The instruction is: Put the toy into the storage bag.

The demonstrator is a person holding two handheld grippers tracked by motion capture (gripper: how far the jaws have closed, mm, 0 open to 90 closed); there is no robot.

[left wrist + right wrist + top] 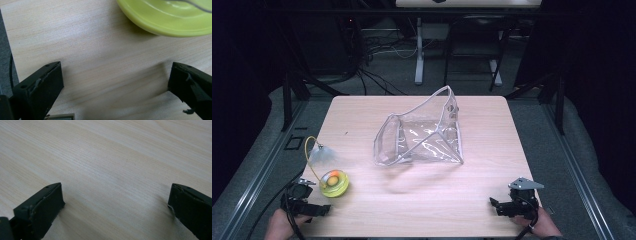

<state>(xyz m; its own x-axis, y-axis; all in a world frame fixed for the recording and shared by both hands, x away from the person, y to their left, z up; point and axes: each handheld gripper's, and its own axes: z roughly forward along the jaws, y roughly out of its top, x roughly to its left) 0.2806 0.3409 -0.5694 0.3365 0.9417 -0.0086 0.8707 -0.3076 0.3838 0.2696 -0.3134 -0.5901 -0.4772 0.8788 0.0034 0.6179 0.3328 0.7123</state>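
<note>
A clear plastic pouch (422, 134) with a grey zipper edge stands propped open at the middle of the wooden table (362, 115). At the near left sits a yellow-green round toy (334, 183) with an orange ball inside, a curved yellow wire and a white feather (321, 154). My left gripper (314, 210) rests at the near left corner just below that toy, its jaws wide apart over bare wood (115, 82). The toy's green rim (165, 20) lies just beyond them. My right gripper (499, 206) rests at the near right, open over bare wood (115, 200).
Beyond the table's far edge stand a white desk leg (419, 50), dark frame legs and loose cables on a grey floor. Black rails run along both sides of the table. A hand (279, 225) holds each gripper at the near edge.
</note>
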